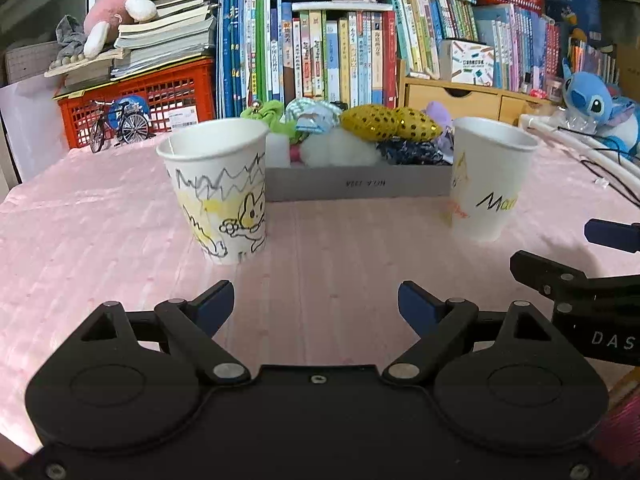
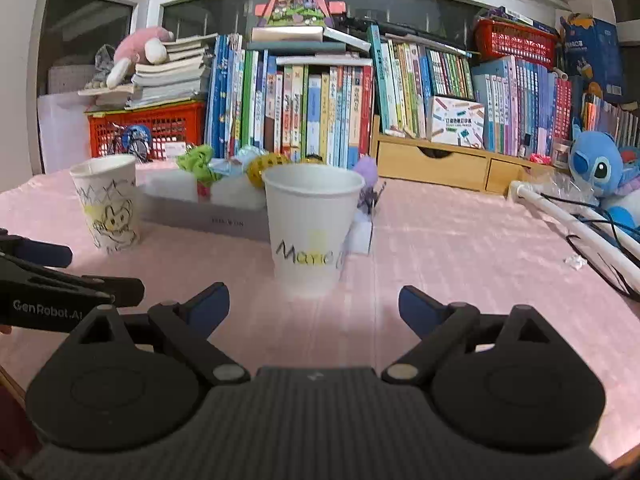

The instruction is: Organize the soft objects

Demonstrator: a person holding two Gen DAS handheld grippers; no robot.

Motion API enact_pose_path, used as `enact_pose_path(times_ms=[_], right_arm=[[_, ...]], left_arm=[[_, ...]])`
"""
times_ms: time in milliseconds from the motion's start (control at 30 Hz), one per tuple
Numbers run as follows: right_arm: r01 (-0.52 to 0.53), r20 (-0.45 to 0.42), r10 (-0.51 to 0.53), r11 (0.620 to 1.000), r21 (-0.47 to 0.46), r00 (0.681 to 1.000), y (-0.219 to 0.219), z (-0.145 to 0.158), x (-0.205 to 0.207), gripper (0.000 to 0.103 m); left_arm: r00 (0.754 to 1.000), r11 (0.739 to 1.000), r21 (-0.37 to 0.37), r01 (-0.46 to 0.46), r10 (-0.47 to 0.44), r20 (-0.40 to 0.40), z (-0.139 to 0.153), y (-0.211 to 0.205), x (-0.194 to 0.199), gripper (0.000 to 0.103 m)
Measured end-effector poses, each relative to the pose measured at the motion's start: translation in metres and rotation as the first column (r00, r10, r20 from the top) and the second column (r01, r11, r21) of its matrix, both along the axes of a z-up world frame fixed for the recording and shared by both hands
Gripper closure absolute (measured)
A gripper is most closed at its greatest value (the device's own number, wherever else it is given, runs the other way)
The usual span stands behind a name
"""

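Both tools hang low over the near edge of the table [image 1: 100, 216], which is covered in a pink cloth, and each has its blue-padded fingers spread wide with nothing between them: the left tool [image 1: 316, 304] and the right tool [image 2: 314, 306], side by side. The soft objects sit heaped in a shallow grey box [image 1: 360, 187] toward the far edge of the table, just in front of the row of books: a green scrunchie [image 1: 266, 114], a gold sequinned piece [image 1: 384, 122], something white and fluffy [image 1: 340, 151], a dark patterned fabric [image 1: 408, 151] and a lilac piece [image 2: 366, 170] at the box's right end. Two paper cups stand upright between the tools and the box, the doodled cup [image 1: 218, 188] to the left and the lettered cup [image 2: 314, 228] to the right; whether anything lies inside either cup I cannot tell from this low angle. The scene fits a sort about to draw from the heap as well as one whose pieces are gathered back in the box. If a piece is to be lifted, the tool should pass above the cup rims rather than between them, since light cups tip easily, and should pinch one piece by a loose fold at the heap's top so that neighbours do not drag out with it.
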State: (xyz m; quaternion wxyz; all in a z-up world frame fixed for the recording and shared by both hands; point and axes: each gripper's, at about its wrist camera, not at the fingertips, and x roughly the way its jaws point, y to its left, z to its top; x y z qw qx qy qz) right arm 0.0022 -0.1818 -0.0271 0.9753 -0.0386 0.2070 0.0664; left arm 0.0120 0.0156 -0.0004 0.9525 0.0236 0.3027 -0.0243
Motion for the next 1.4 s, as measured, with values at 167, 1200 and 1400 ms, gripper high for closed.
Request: enact_pose_path(times_ms=[167,1200,1400], right_arm=[[0.013,-0.041,-0.013,1.000,0.007,0.999,0.000,-0.012,0.004,0.007],[0.042,-0.145,-0.040,0.999,0.006,0.989,0.000,-0.016,0.017,0.000],[0.042,-0.145,-0.041,0.999,0.009,0.989,0.000,-0.016,0.016,0.000]], left_arm=[[1.000,1.000,0.014,-0.006,0.006,-0.020,-0.011,-0.004,0.002,0.013],[0.999,0.998,-0.018,-0.053,0.053,-0.014,-0.017,0.004,0.010,0.000],[0.998,0.998,-0.016,-0.061,0.061,-0.019,-0.018,0.004,0.011,0.000]])
